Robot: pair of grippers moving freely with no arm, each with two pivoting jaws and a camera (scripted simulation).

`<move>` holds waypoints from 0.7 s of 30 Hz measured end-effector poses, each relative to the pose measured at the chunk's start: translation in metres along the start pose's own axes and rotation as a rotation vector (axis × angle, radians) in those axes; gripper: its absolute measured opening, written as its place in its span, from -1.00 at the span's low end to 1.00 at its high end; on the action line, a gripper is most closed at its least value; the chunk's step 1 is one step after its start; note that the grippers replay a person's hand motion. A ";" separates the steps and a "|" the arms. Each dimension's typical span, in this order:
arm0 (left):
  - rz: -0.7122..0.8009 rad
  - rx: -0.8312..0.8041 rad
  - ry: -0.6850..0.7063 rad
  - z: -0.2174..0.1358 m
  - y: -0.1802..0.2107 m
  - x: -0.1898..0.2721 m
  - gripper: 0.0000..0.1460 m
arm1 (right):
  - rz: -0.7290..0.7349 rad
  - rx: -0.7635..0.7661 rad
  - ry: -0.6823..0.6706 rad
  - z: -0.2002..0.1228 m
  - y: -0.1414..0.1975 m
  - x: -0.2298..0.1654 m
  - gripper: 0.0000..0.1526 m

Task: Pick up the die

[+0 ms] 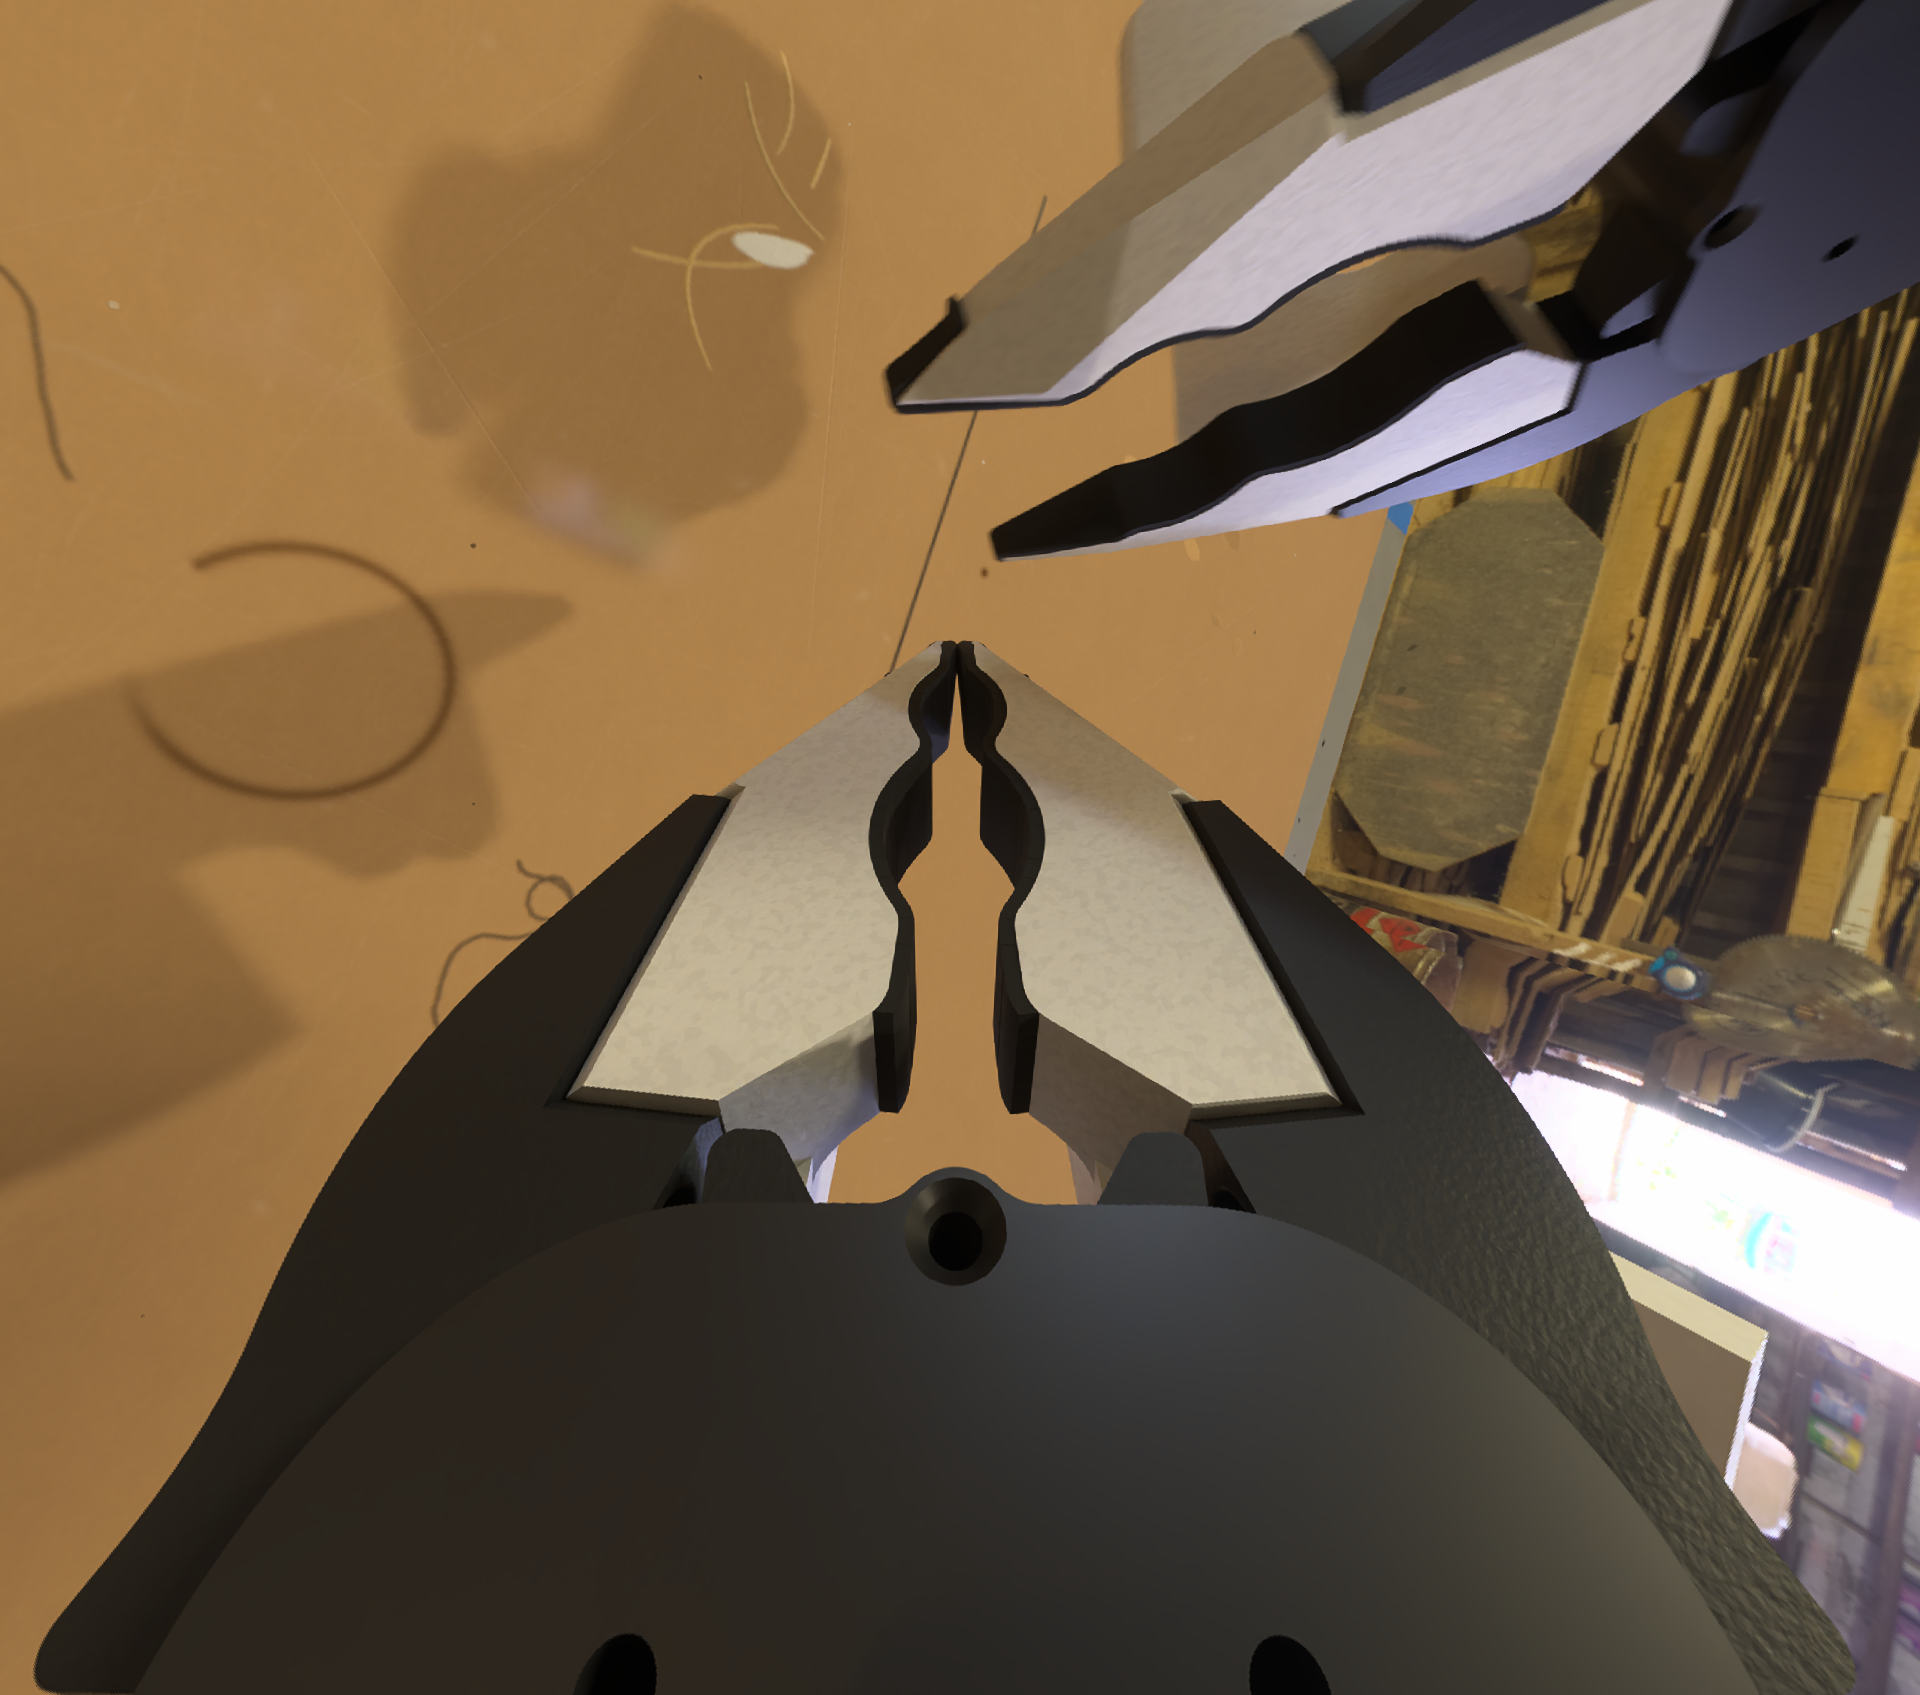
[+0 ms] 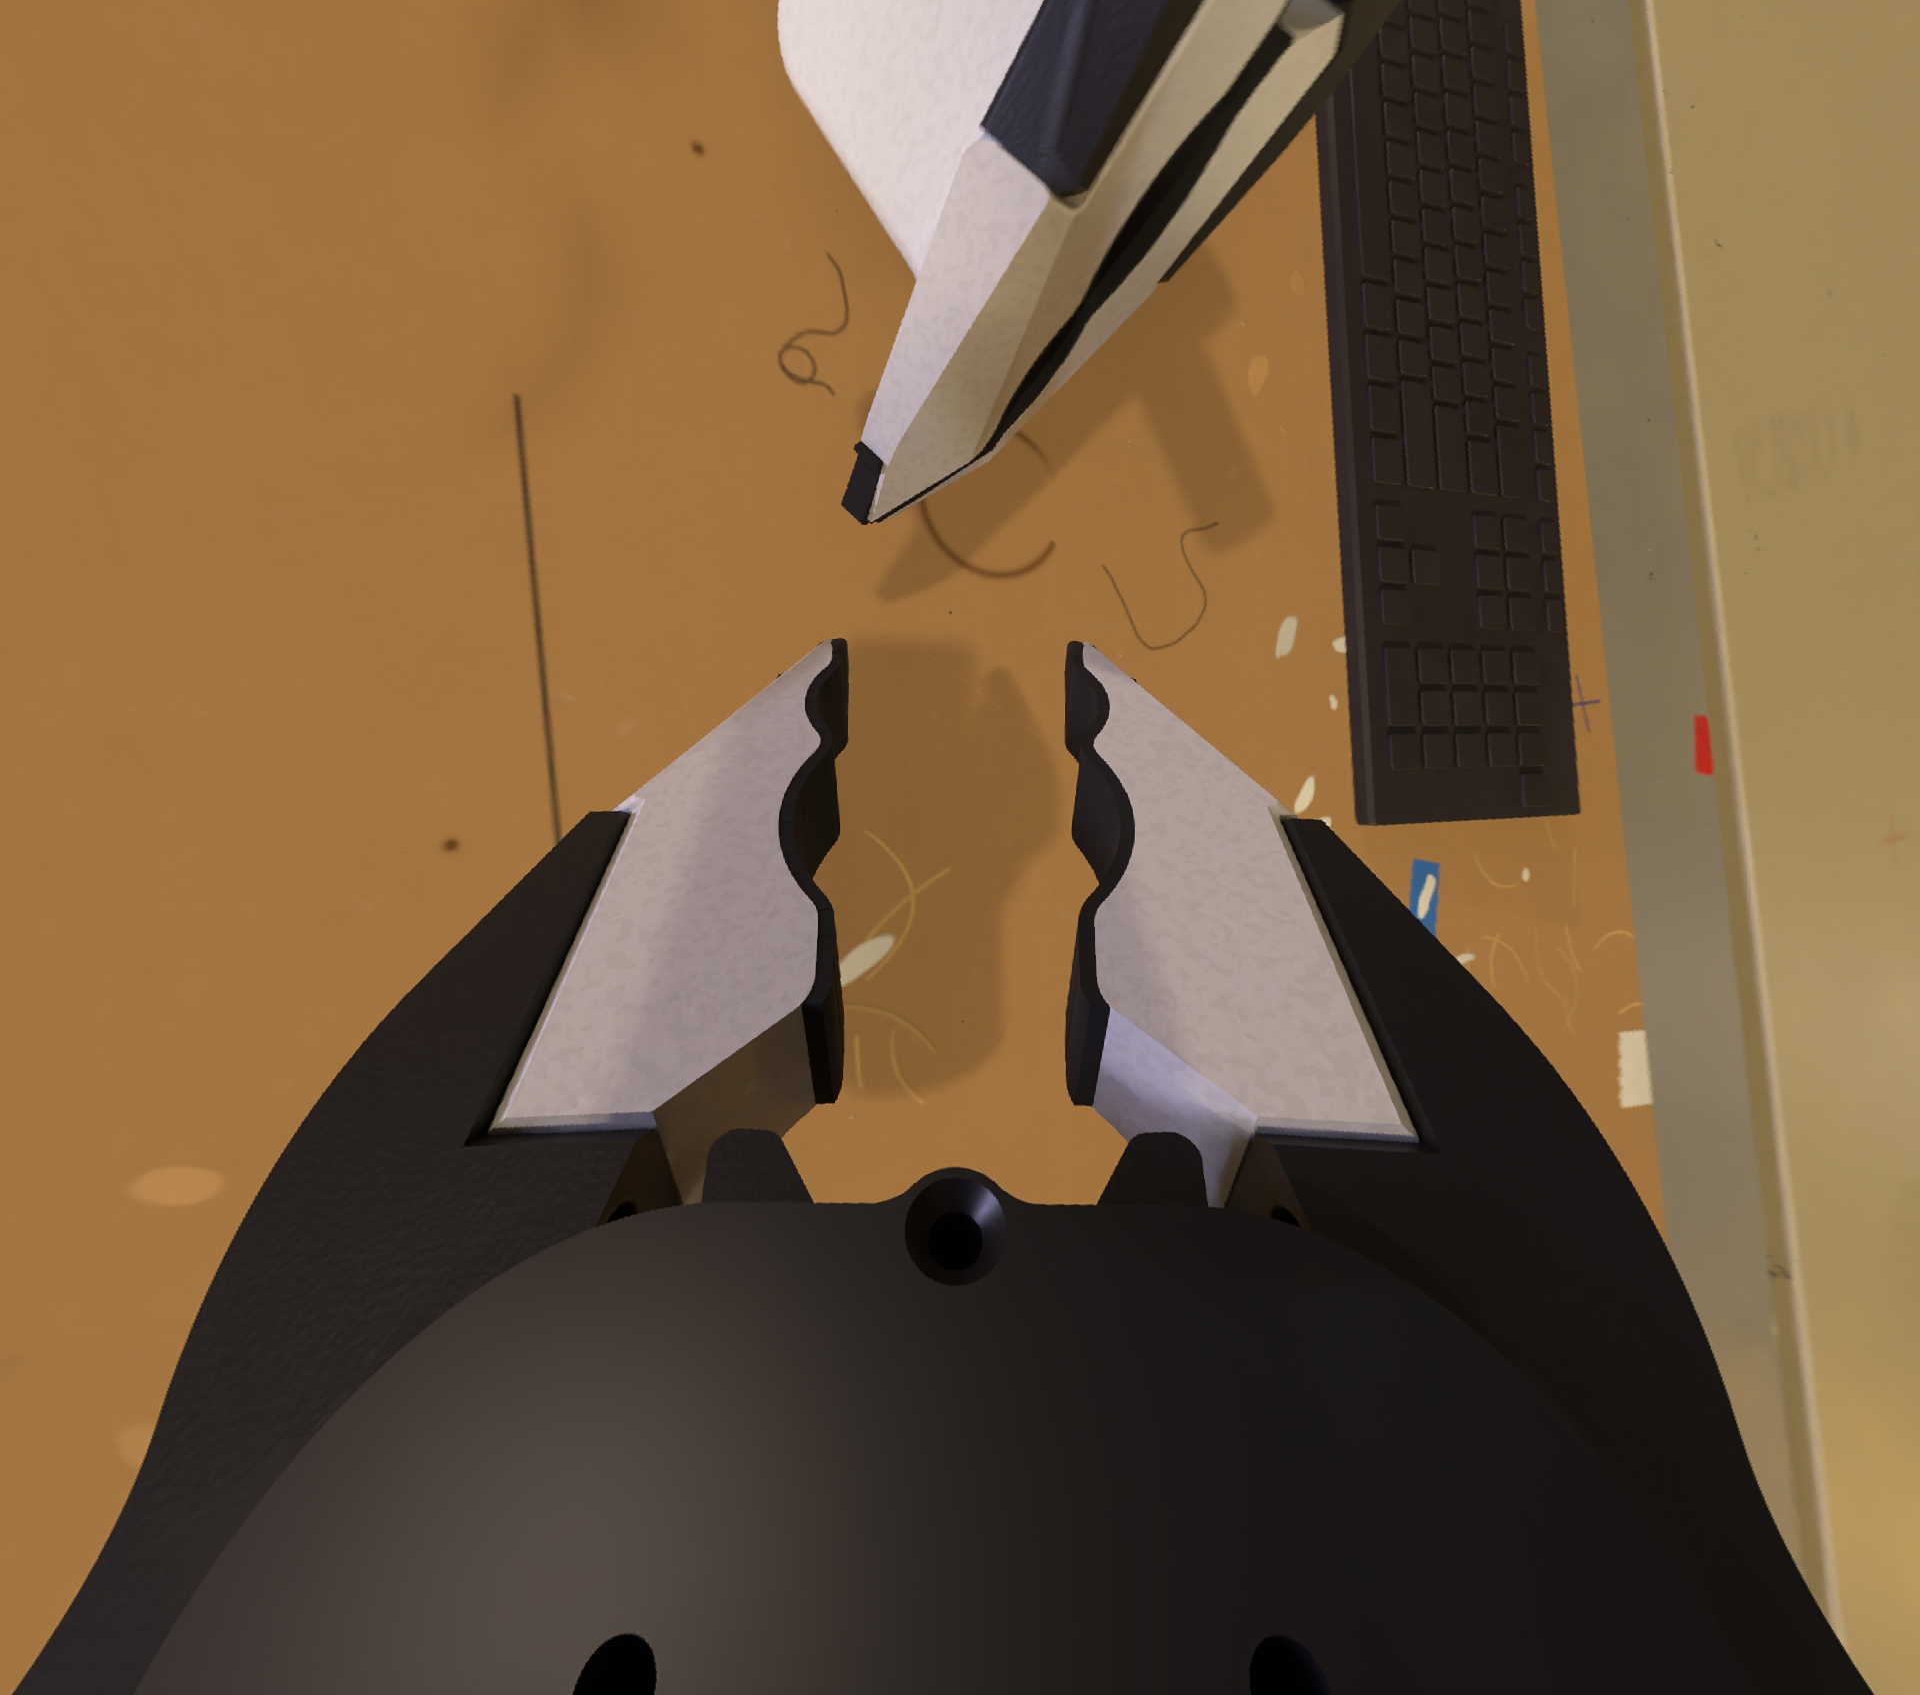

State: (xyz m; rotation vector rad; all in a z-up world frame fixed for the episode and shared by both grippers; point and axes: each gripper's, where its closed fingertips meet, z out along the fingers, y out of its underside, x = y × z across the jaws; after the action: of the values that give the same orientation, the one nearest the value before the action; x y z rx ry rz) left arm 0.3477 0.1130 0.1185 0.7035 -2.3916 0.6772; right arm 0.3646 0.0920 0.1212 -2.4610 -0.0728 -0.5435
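No die shows clearly in either view. In the left wrist view my left gripper (image 1: 956, 653) is shut and empty, its tips together above the orange-brown table top (image 1: 312, 87). My right gripper (image 1: 945, 466) reaches in from the upper right, open and empty, just beyond the left one's tips. In the right wrist view my right gripper (image 2: 956, 653) is open with only bare table between its fingers. The shut left gripper (image 2: 864, 502) comes in from above, its tip a little ahead of the right one's.
A black keyboard (image 2: 1444, 398) lies on the table to the right, beside a beige panel (image 2: 1766, 502). The table edge (image 1: 1340, 710) runs along the right, with stacked cardboard (image 1: 1662, 658) beyond it. Thin wire curls (image 1: 301, 669) and pale flecks mark the surface.
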 end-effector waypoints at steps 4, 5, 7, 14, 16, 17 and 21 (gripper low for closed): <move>0.002 -0.001 0.002 0.000 0.000 0.001 -1.00 | -0.041 0.039 0.063 0.002 -0.007 0.006 -0.43; 0.002 -0.002 0.003 0.000 0.000 0.001 -1.00 | -0.034 0.079 0.063 -0.006 -0.010 0.009 -0.42; 0.002 0.000 0.004 -0.001 0.000 0.001 -1.00 | 0.024 0.105 0.095 -0.032 0.002 0.028 -0.38; -0.002 -0.008 0.006 0.001 0.001 0.000 -1.00 | 0.743 -0.303 0.365 -0.070 0.175 0.101 -0.58; -0.001 -0.016 0.007 0.003 0.001 0.000 -1.00 | 0.813 -0.447 0.366 -0.054 0.201 0.095 -0.63; -0.001 -0.017 0.007 0.003 0.001 0.000 -1.00 | 0.851 -0.504 0.374 -0.048 0.212 0.094 -0.63; -0.002 -0.015 0.006 0.003 0.001 0.000 -1.00 | 0.895 -0.658 0.407 -0.036 0.245 0.092 -0.63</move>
State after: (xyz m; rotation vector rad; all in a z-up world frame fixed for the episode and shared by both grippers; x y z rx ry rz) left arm 0.3463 0.1117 0.1155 0.6959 -2.3876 0.6585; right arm 0.4789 -0.1344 0.0477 -2.5428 1.4908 -0.6936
